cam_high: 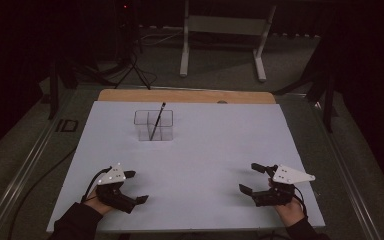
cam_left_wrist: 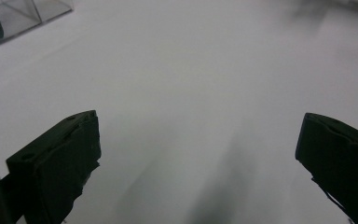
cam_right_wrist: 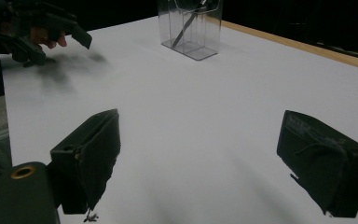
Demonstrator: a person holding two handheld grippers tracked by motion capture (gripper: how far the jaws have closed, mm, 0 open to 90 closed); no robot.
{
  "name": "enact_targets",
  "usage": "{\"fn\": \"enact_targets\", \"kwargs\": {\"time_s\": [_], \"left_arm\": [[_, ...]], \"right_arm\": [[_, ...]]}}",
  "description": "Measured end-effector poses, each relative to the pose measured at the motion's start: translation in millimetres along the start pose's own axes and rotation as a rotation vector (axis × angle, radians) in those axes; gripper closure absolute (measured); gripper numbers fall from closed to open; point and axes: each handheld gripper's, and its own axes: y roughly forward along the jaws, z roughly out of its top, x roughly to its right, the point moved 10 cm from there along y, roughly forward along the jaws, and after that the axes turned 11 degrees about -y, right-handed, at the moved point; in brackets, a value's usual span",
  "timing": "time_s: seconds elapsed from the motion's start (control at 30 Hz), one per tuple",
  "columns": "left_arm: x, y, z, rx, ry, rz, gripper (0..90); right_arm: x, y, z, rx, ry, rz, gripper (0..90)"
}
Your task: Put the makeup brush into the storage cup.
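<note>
Near the counter's (cam_high: pixel 195 150) front-left corner, the left gripper (cam_high: pixel 136 188) rests with fingers apart, gripping nothing. Toward the far edge, left of centre, stands one clear divided container (cam_high: pixel 153 125) holding one dark pen (cam_high: pixel 157 121), tilted. Front-right corner: right gripper (cam_high: pixel 253 178), fingers apart, empty. No legible writing.

dim room, grey floor (cam_high: pixel 220 65), white frame stand (cam_high: pixel 223 26), black tripod (cam_high: pixel 130 55) behind the table.
</note>
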Motion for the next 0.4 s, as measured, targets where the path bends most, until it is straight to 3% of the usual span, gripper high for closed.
{"fn": "enact_targets", "kwargs": {"time_s": [0.13,0.4], "left_arm": [[-3.5,1.0,-2.1,-0.005,-0.002,0.017,1.0],[-2.3,-0.9,0.7,0.020,-0.005,-0.002,1.0]], "right_arm": [[-0.1,-0.5,0.7,0.001,0.000,0.000,13.3],[0.2,-0.6,0.9,0.002,-0.001,-0.001,13.3]]}}
